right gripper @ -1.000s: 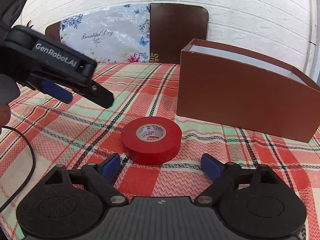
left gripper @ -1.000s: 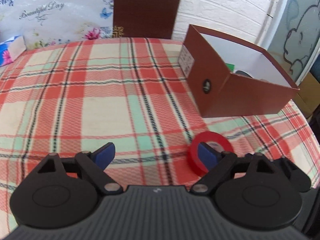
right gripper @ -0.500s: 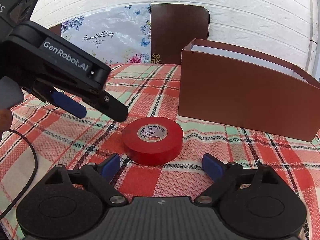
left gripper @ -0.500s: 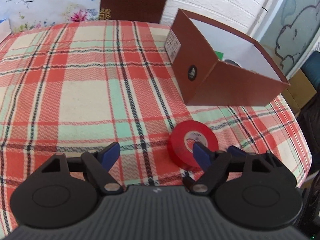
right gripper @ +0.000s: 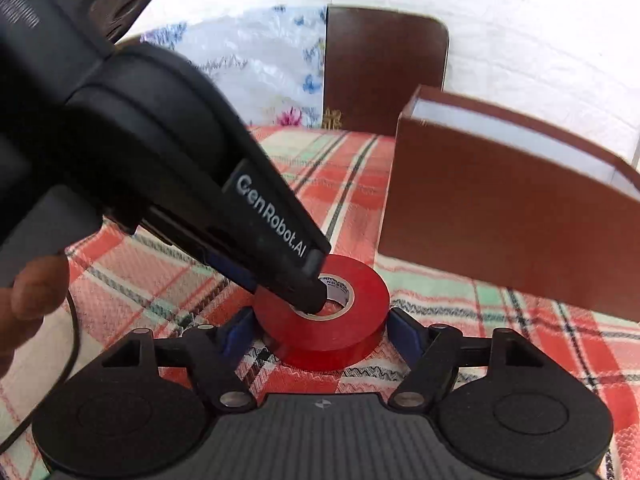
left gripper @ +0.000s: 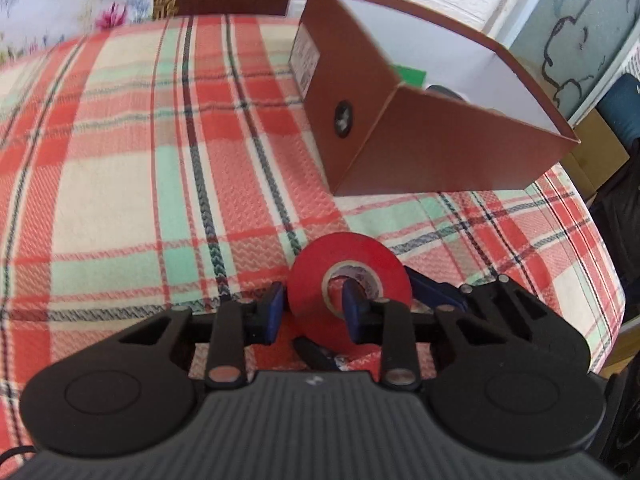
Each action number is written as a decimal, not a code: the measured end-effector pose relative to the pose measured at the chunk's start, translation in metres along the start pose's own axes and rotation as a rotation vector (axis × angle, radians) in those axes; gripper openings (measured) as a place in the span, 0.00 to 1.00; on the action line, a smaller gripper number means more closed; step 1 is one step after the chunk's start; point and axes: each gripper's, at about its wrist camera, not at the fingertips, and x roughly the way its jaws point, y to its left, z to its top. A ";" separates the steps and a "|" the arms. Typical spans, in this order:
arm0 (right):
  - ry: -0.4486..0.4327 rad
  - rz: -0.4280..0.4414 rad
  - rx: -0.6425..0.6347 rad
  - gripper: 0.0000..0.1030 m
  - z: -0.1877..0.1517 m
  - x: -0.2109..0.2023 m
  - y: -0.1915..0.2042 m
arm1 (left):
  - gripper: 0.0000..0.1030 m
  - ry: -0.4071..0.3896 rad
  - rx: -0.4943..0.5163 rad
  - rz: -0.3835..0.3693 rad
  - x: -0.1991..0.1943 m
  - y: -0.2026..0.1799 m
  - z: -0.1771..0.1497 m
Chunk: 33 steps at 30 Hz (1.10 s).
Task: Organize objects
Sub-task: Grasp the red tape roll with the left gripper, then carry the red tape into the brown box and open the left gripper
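A red roll of tape [left gripper: 348, 280] lies flat on the plaid tablecloth, also seen in the right wrist view [right gripper: 324, 320]. My left gripper [left gripper: 312, 312] is shut on the roll's near wall, one finger outside it and one inside the core; in the right wrist view that gripper [right gripper: 308, 288] reaches down into the core from the left. My right gripper [right gripper: 320, 336] straddles the roll with its blue pads beside both flanks, open. An open brown box [left gripper: 432, 132] with white inside stands beyond the roll, also in the right wrist view [right gripper: 508, 220].
The box holds a green item [left gripper: 408, 76] and a dark item [left gripper: 444, 90]. A dark brown chair back [right gripper: 384, 68] and a flowered bag [right gripper: 256, 68] stand behind the table. The table's right edge [left gripper: 612, 280] drops off near the roll.
My left gripper came down onto the roll and shut on its wall, one finger in the core. My right gripper moved forward so its pads flank the roll.
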 end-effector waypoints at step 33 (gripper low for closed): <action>-0.359 -0.385 0.130 0.79 0.054 -0.008 -0.137 | 0.57 -0.280 0.372 0.161 0.056 -0.168 0.152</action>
